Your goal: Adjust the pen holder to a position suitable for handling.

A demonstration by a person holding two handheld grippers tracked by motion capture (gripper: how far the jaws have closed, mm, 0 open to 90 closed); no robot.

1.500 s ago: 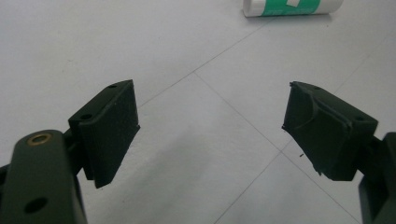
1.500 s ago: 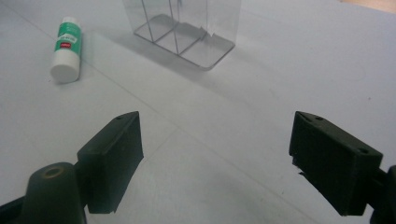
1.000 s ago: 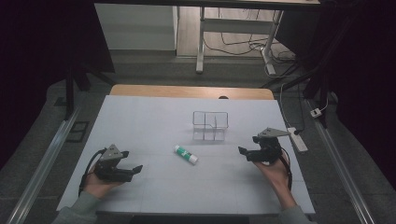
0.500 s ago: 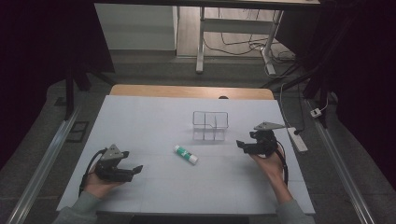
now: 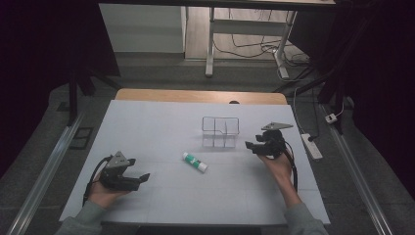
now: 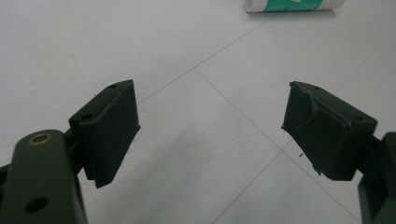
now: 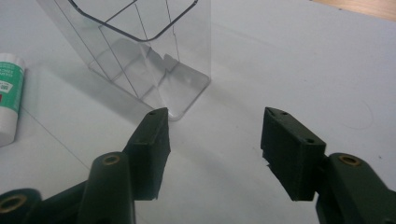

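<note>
A clear plastic organizer box point(image 5: 220, 130) with inner dividers stands upright near the middle of the white table; in the right gripper view the box point(image 7: 140, 51) is just ahead and left of the jaws. A white tube with a green label point(image 5: 195, 162) lies in front of it, its end point(image 7: 9, 98) at that view's left edge. My right gripper point(image 5: 249, 146) hovers just right of the box, its jaws open with nothing between them, and they have just been closing. Near the front left my left gripper point(image 5: 143, 178) rests wide open and empty, pointing at the tube point(image 6: 294, 5).
The white table surface point(image 5: 161, 127) has a wooden strip point(image 5: 200, 96) along its far edge. A white power strip point(image 5: 311, 146) lies off the table's right side. Metal rails run along both sides, and a desk frame with cables stands on the floor beyond.
The right hand moved left and slightly away toward the clear box. Its jaws stand narrower than before. The left hand stayed put.
</note>
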